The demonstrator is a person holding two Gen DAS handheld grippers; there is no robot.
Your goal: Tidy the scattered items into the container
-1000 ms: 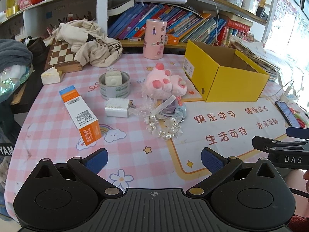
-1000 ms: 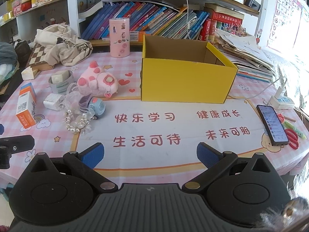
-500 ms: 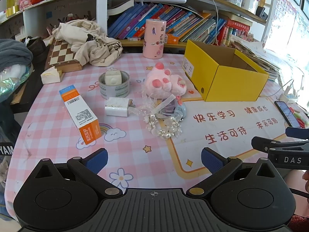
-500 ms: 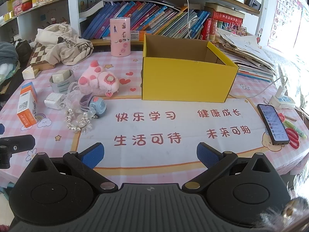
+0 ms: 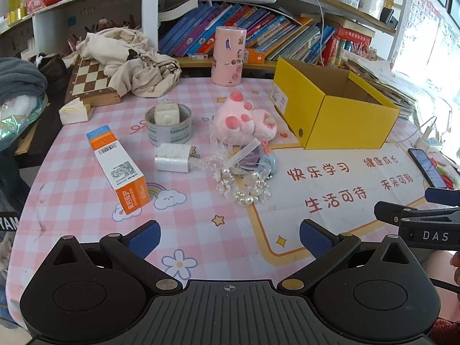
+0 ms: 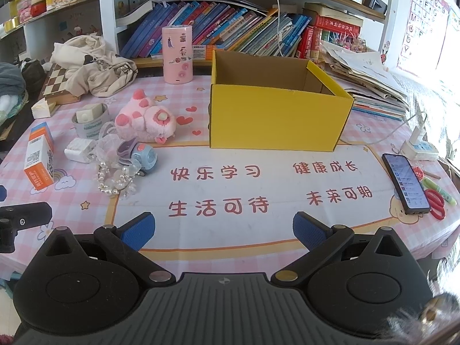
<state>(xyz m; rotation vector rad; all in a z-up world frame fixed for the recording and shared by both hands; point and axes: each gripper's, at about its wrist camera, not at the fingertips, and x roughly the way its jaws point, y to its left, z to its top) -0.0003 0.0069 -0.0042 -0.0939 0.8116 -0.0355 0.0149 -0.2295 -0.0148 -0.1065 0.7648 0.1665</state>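
Two hand-held grippers low over the near edge of the counter (image 6: 287,149), nothing between the fingers: left hand-held gripper (image 5: 230,237) spread wide above the pink checked cloth, right hand-held gripper (image 6: 223,231) equally wide above the white mat. Yellow cardboard box (image 6: 276,120) open-topped, upright at mid-counter, nothing visible inside from here. Scattered well left of it: pink plush toy (image 5: 244,122) nearest the box; blue toy car (image 6: 143,156) and pearl-and-ribbon hair accessory (image 5: 244,184) touching just in front of the plush; white charger plug (image 5: 174,161) beside them; tape roll (image 5: 169,128) with a white cube in its core; orange-and-white carton (image 5: 118,168) lying flat, farthest left. Phone (image 6: 406,182) face up at right.
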